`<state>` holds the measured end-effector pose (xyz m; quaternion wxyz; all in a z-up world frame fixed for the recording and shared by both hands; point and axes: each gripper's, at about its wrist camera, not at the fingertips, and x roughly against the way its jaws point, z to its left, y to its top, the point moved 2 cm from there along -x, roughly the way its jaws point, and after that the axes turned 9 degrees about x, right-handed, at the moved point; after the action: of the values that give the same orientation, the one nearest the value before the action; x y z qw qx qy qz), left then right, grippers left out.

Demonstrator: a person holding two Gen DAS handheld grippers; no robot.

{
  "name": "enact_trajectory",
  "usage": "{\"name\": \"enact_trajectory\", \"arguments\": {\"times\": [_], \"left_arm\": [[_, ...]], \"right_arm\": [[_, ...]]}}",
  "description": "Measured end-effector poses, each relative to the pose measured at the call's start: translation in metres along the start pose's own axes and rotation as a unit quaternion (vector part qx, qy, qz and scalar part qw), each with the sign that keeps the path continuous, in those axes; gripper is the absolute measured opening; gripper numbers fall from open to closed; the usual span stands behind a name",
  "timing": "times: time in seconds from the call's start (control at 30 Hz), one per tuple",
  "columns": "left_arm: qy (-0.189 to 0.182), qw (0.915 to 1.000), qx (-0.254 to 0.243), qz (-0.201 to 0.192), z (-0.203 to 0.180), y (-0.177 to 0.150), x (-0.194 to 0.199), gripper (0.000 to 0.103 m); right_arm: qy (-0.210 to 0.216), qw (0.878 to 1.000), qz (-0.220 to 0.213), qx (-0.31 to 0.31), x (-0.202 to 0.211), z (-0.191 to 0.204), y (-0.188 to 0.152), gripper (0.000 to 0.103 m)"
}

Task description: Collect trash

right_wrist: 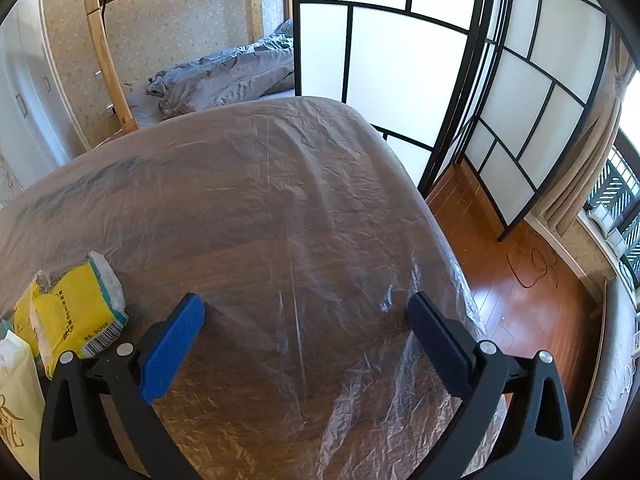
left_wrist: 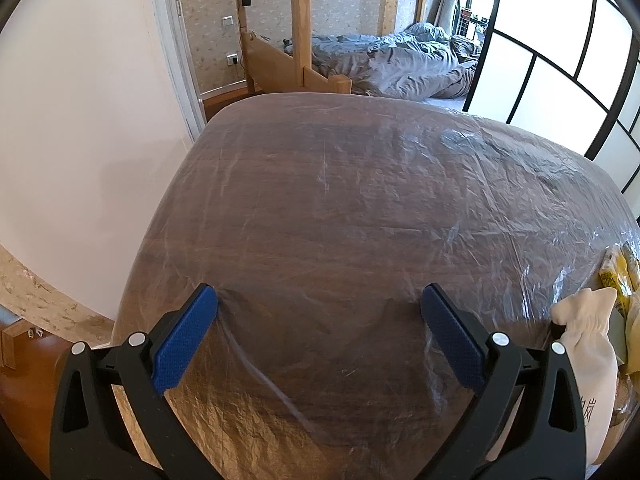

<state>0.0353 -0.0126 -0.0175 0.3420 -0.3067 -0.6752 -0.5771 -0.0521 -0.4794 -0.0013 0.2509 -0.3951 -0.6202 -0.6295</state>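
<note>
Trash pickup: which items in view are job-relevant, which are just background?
Likely job:
yellow plastic tissue pack
white drawstring cloth bag
cream paper bag
open left tongs
open right tongs

Background:
plastic-covered wooden table
grey rumpled duvet
black-framed folding screen

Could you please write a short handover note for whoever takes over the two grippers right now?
Left gripper: jaws open, empty, above the plastic-covered table.
Right gripper: jaws open, empty, above the same table.
Things: a yellow tissue pack and a white paper bag lie between the two grippers, near the table's front edge. A white cloth pouch sits there too.
Done: nothing picked up, by the look of it.
Left: decide which of these is trash, then collect it.
</note>
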Motion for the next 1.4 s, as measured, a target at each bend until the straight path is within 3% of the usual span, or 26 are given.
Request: {"name": "enact_trajectory", "arguments": {"times": [1.4], "left_arm": [[0.001,1.0000,0.000,0.000,0.0011,0.0026,-0.0009,0.102]], "right_arm": [[-0.002,1.000,-0.002,-0.005,-0.0012,0.0027,-0.0016,0.100]]}}
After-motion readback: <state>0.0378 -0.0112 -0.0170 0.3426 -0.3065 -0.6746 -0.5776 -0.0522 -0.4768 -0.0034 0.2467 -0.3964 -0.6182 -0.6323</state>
